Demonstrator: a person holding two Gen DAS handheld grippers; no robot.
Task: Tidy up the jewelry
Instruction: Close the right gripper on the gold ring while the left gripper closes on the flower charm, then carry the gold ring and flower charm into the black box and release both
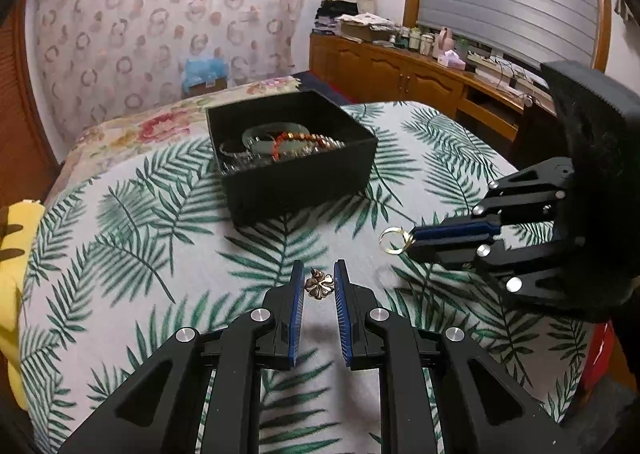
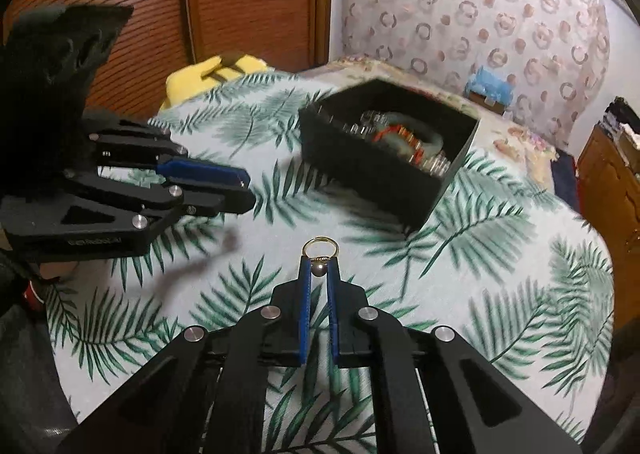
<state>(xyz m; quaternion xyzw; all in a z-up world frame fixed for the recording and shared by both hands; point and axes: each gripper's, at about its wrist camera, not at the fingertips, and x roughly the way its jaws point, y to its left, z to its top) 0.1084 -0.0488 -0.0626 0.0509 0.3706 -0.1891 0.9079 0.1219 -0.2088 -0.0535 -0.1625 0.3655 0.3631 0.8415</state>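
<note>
A black open box point(image 1: 304, 178) holds several bracelets and bead strings point(image 1: 280, 144) on the leaf-print cloth; it also shows in the right wrist view point(image 2: 384, 178). My left gripper point(image 1: 319, 274) holds a bronze flower-shaped earring point(image 1: 319, 286) between its blue pads, near the cloth. My right gripper point(image 2: 319, 260) is shut on a gold ring point(image 2: 319, 248) with a small bead, held above the cloth. In the left wrist view the right gripper point(image 1: 414, 239) carries the ring point(image 1: 394, 240) to the right of the box's front. The left gripper shows in the right wrist view point(image 2: 244, 186).
The leaf-print cloth point(image 1: 120, 254) covers a rounded table. A yellow item point(image 2: 212, 74) lies at its far edge beside wooden doors. A wooden cabinet point(image 1: 400, 74) with clutter stands behind. A floral cloth point(image 1: 152, 126) lies behind the box.
</note>
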